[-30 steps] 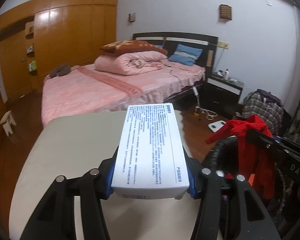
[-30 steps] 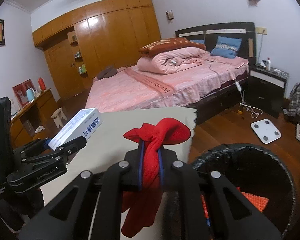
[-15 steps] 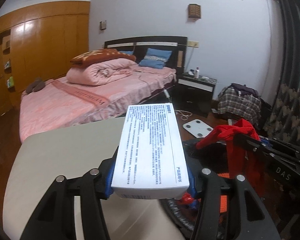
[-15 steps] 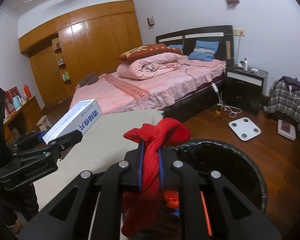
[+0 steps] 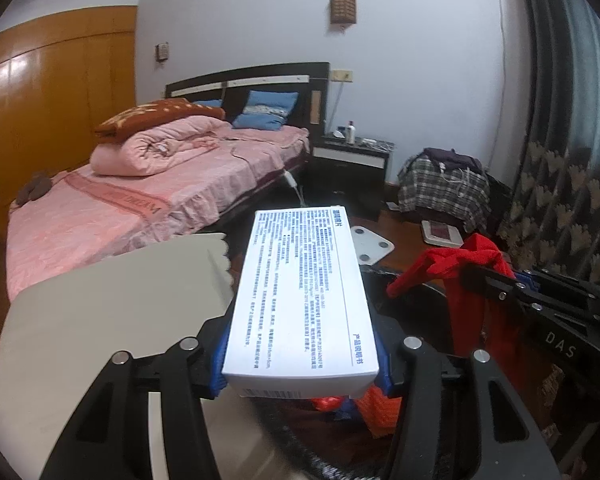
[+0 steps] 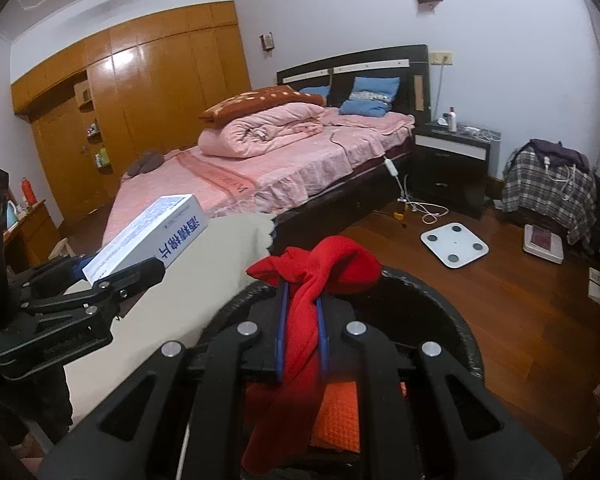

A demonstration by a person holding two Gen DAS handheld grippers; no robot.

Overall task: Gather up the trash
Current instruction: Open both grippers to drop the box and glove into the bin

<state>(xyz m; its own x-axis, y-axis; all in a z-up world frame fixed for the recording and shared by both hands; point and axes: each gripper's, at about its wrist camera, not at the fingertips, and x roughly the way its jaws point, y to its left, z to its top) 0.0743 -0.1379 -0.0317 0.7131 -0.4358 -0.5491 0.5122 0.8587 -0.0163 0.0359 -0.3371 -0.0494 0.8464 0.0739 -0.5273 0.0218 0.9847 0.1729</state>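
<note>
My left gripper (image 5: 302, 364) is shut on a white box (image 5: 304, 296) with blue print, held level over the edge of the black trash bin (image 5: 324, 460). The box also shows in the right wrist view (image 6: 148, 244). My right gripper (image 6: 302, 336) is shut on a red cloth (image 6: 312, 280), which hangs over the open black bin (image 6: 452, 320). The cloth also shows in the left wrist view (image 5: 460, 264). Orange and red trash (image 6: 336, 416) lies inside the bin.
A beige table (image 6: 204, 280) stands left of the bin. A pink bed (image 6: 284, 168), a black nightstand (image 6: 452, 160), a white scale (image 6: 454, 245) on the wooden floor and a plaid-covered pile (image 6: 548, 184) lie beyond.
Both grippers have swung to the right, from over the table to over the bin. The box and the red cloth stay gripped.
</note>
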